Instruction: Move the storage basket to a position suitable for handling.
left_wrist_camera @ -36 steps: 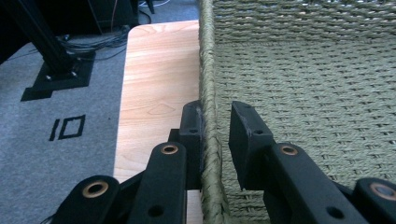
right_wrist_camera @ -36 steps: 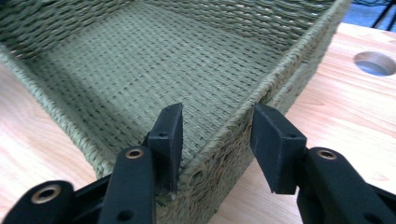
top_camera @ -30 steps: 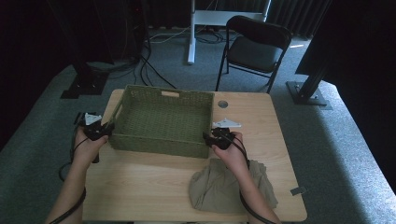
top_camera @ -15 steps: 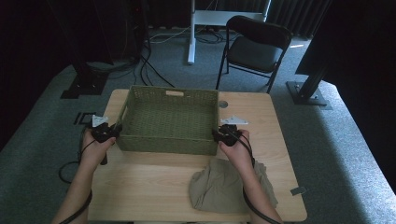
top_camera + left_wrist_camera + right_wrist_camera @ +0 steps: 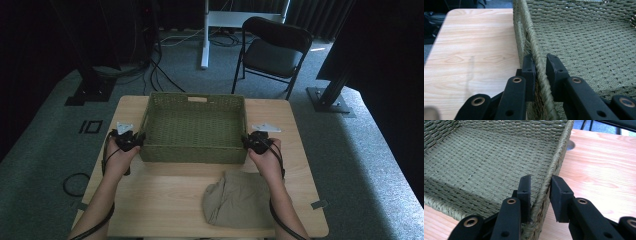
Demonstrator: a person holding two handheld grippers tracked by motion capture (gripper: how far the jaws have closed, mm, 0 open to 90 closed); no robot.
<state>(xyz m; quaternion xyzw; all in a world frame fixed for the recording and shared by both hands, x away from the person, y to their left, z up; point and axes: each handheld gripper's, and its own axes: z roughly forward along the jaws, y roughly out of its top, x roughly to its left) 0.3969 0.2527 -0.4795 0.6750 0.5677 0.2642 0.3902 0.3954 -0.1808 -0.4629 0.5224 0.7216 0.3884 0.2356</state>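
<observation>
Between both claws sits the basket (image 5: pixel 194 131): left claw (image 5: pixel 138 139) pinching its wall, right claw (image 5: pixel 248 142) closing around it

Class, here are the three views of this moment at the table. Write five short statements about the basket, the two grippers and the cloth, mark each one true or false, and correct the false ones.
1. The left gripper has the basket's left wall between its fingers. True.
2. The basket holds a folded cloth. False: the basket is empty; the cloth lies on the table in front of it.
3. The right gripper straddles the basket's right wall. True; its jaws have just been closing, and a gap shows beside the outer finger.
4. The cloth is bright red. False: it is a dull olive-brown.
5. The basket stands on the chair. False: it sits on the table; the chair is behind it on the floor.
</observation>
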